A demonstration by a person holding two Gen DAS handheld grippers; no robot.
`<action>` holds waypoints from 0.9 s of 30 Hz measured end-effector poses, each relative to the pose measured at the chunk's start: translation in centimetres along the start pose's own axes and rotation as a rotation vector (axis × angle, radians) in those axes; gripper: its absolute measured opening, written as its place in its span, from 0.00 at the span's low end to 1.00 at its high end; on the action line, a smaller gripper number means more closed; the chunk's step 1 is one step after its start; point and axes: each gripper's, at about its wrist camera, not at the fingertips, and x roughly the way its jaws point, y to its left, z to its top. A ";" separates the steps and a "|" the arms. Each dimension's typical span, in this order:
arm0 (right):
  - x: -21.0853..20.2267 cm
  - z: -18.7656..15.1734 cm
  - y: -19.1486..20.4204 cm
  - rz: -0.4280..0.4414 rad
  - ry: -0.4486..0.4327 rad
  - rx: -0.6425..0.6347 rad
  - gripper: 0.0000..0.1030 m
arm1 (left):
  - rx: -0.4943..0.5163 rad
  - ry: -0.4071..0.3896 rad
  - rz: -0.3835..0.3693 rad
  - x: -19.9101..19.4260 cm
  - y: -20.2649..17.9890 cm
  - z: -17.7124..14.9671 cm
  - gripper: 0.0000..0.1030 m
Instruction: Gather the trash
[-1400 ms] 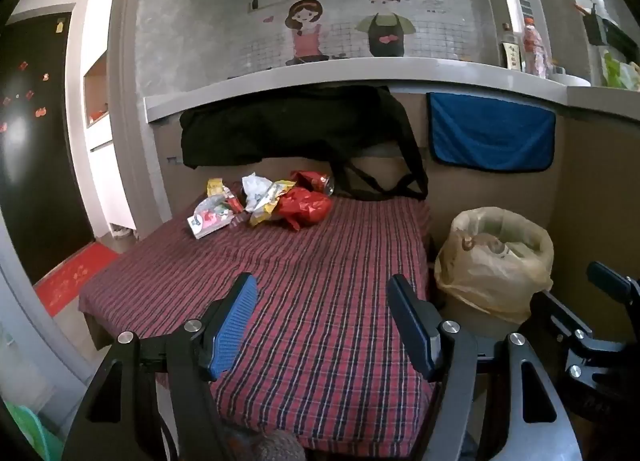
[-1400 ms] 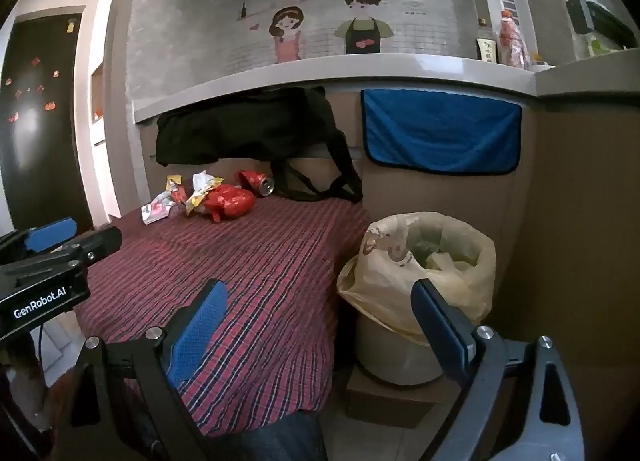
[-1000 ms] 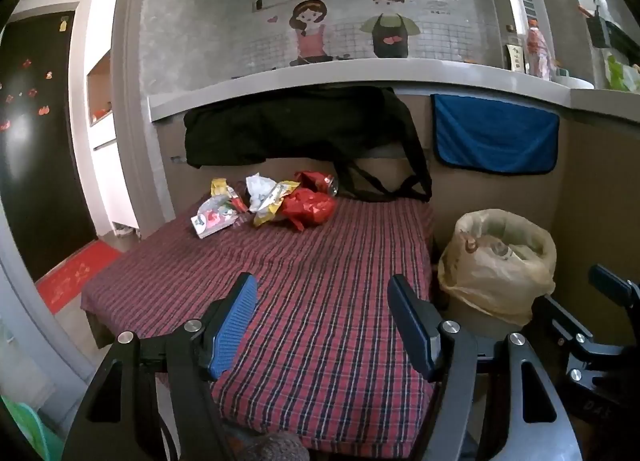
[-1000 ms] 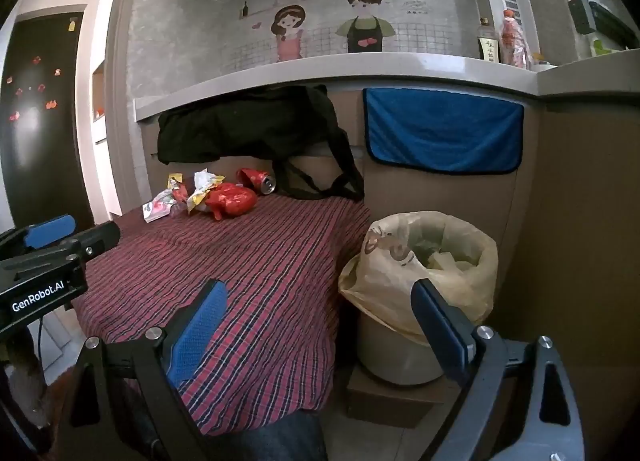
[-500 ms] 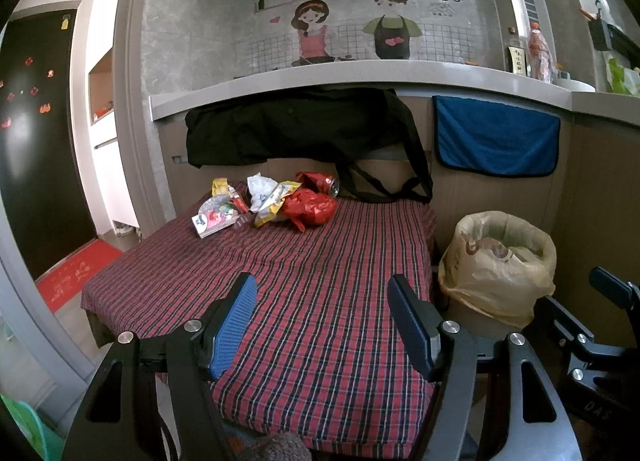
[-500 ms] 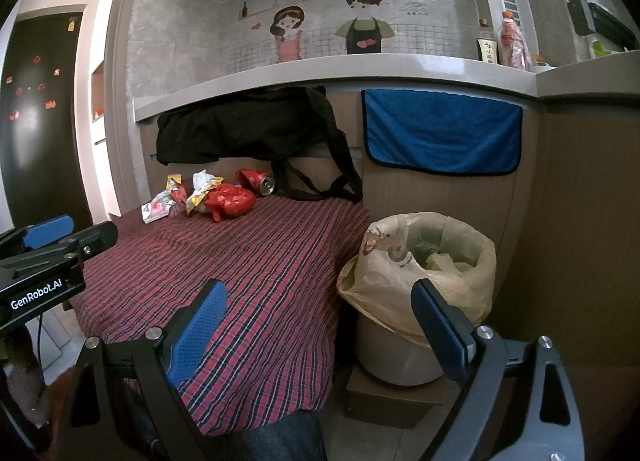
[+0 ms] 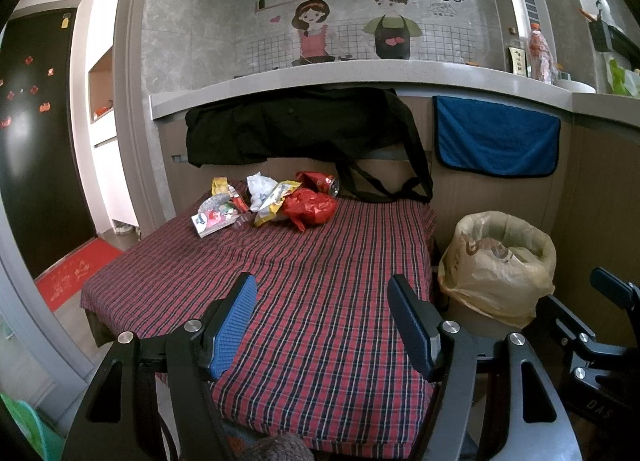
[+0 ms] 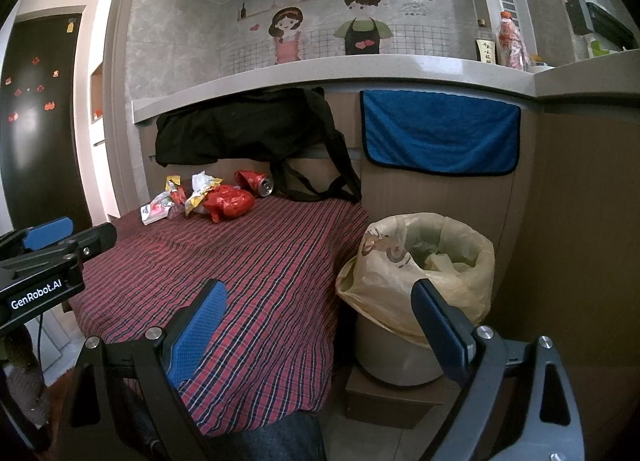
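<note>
A heap of trash lies at the far end of the plaid-covered table [image 7: 320,261]: a crumpled red bag [image 7: 310,209], a red can [image 7: 320,182] on its side, a yellow wrapper [image 7: 274,197], white paper [image 7: 258,183] and a flat printed packet [image 7: 212,218]. The same red bag [image 8: 228,201] and can [image 8: 254,182] show in the right wrist view. A bin lined with a yellowish bag [image 7: 498,257] [image 8: 424,261] stands right of the table. My left gripper [image 7: 322,319] is open over the near table edge. My right gripper [image 8: 320,321] is open, empty, near the bin.
A black bag [image 7: 304,129] and a blue towel [image 7: 496,137] hang from the grey counter [image 7: 360,75] behind the table. Bottles [image 8: 510,41] stand on the counter at right. A dark door [image 7: 36,133] and red mat [image 7: 76,269] lie left. The bin sits on a low box [image 8: 392,401].
The left wrist view has drawn back and risen slightly, so the table and trash look a little farther and more centred. The right gripper has barely moved. Both grippers stay open.
</note>
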 end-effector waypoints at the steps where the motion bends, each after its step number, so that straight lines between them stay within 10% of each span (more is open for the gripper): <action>1: 0.0 0.0 0.0 -0.001 0.000 0.000 0.89 | 0.001 -0.002 0.000 0.0 -0.1 -0.1 0.66; 27: 0.1 0.1 -0.2 -0.002 -0.001 0.005 0.89 | -0.003 0.000 -0.001 0.0 0.1 -0.1 0.66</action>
